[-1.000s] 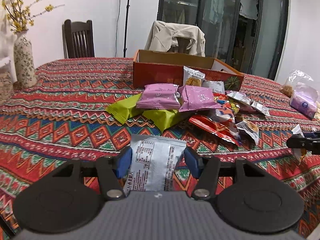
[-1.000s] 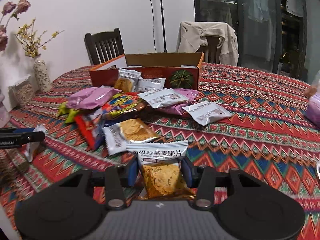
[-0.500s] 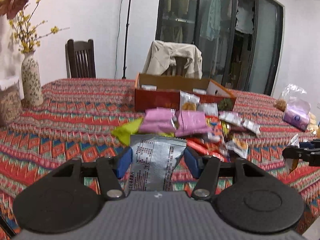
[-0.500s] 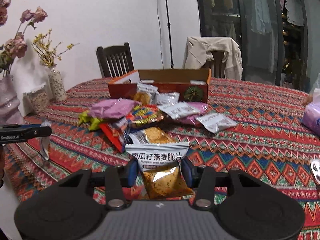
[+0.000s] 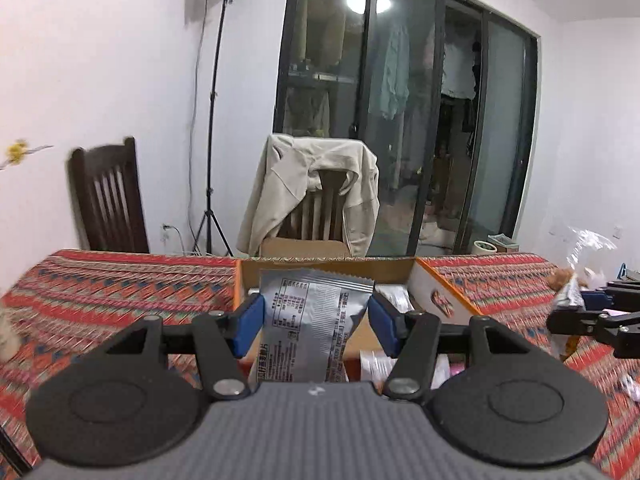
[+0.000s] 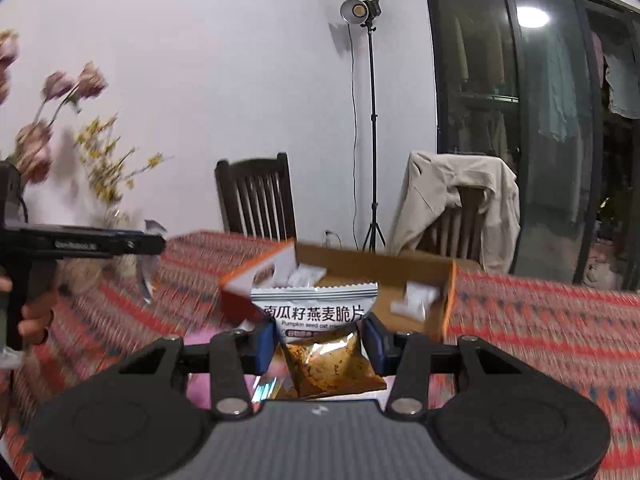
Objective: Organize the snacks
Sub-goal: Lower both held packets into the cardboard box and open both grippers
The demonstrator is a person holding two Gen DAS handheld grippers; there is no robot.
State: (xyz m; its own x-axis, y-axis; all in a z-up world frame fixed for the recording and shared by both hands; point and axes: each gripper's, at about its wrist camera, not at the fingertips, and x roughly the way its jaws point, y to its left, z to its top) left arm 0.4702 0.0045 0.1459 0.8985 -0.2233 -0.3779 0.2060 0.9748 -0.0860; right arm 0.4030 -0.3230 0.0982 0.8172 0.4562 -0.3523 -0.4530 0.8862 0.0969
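My left gripper [image 5: 316, 318] jaws pinch a silver packet [image 5: 314, 328]; my right gripper [image 6: 319, 340] jaws pinch an oat-crisp packet [image 6: 320, 332], the box [image 6: 400, 276] at mid-frame beyond.

The left gripper [image 5: 316, 320] clamps a silver snack packet [image 5: 312, 328] between its blue pads [image 5: 250, 322], printed back facing the camera. Directly ahead, beyond the packet, an open orange cardboard box [image 5: 436, 292] sits on the patterned tablecloth [image 5: 120, 280]. Off to the right, the right gripper [image 5: 576, 312] holds another packet [image 5: 566, 298].
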